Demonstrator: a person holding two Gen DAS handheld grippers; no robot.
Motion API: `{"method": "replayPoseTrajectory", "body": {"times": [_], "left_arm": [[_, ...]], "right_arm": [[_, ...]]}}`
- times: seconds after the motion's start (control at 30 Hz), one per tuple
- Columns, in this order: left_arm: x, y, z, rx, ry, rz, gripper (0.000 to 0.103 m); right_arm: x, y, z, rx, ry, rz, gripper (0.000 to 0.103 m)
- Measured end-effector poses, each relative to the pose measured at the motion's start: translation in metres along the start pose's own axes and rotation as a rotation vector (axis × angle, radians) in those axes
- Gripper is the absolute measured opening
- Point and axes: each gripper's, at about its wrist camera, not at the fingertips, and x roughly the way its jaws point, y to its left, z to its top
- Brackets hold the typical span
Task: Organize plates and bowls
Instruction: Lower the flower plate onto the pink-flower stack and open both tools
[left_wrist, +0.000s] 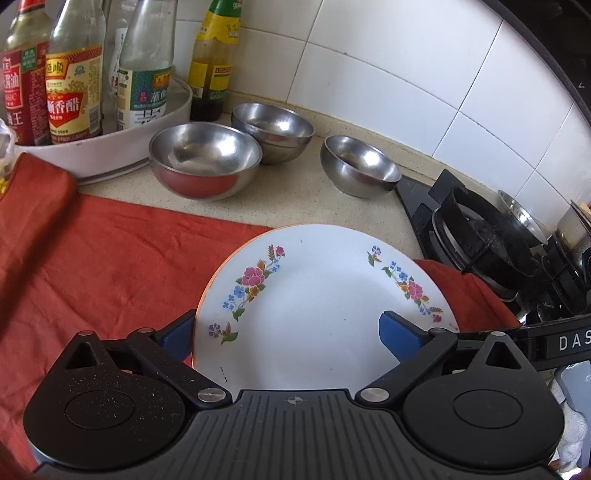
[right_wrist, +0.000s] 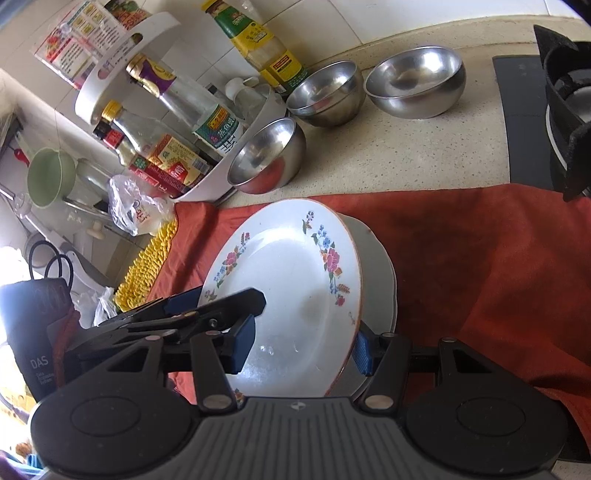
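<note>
**Clerk:** Item one?

**Checker:** Floral plate (right_wrist: 284, 280), white with an orange rim. It is tilted, its left edge raised, and it leans over a stack of plain plates (right_wrist: 380, 266) on the red cloth (left_wrist: 110, 258).

**Clerk:** Left tongs (left_wrist: 288, 328)?

**Checker:** Fingers stand apart and straddle the plate's edge. One blue pad is beneath the rim and the other lies over the plate's face. I cannot tell whether they press on it.

**Clerk:** Right tongs (right_wrist: 301, 343)?

**Checker:** Partly spread and also astride the plate. The left pad is over the face and the right pad is at the outer rim. Again, I cannot tell if they grip.

**Clerk:** Bowls?

**Checker:** All steel, on the bare table (left_wrist: 295, 192) beyond the cloth. There is one large bowl (left_wrist: 205, 158) beside the white bottle rack (left_wrist: 110, 155). Behind it is a nested pair (left_wrist: 273, 129), and a single bowl (left_wrist: 358, 166) sits near the gas hob (left_wrist: 480, 236).
</note>
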Motion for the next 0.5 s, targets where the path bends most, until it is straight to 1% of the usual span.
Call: {"method": "replayPoseTrajectory", "body": {"times": [0.13, 0.27, 0.5], "left_arm": [[0.0008, 0.0002, -0.0025, 0.0, -0.002, 0.007, 0.1], [0.0026, -0.0013, -0.0023, 0.013, -0.002, 0.015, 0.098], [0.0049, -0.0027, -0.0016, 0.028, 0.0, 0.027, 0.098]], "right_arm": [[0.0008, 0.0004, 0.0014, -0.024, -0.002, -0.011, 0.053], [0.001, 0.0038, 0.0013, -0.068, -0.012, -0.053, 0.054], [0.0016, 0.0021, 0.0036, -0.095, -0.014, -0.058, 0.055]]}}
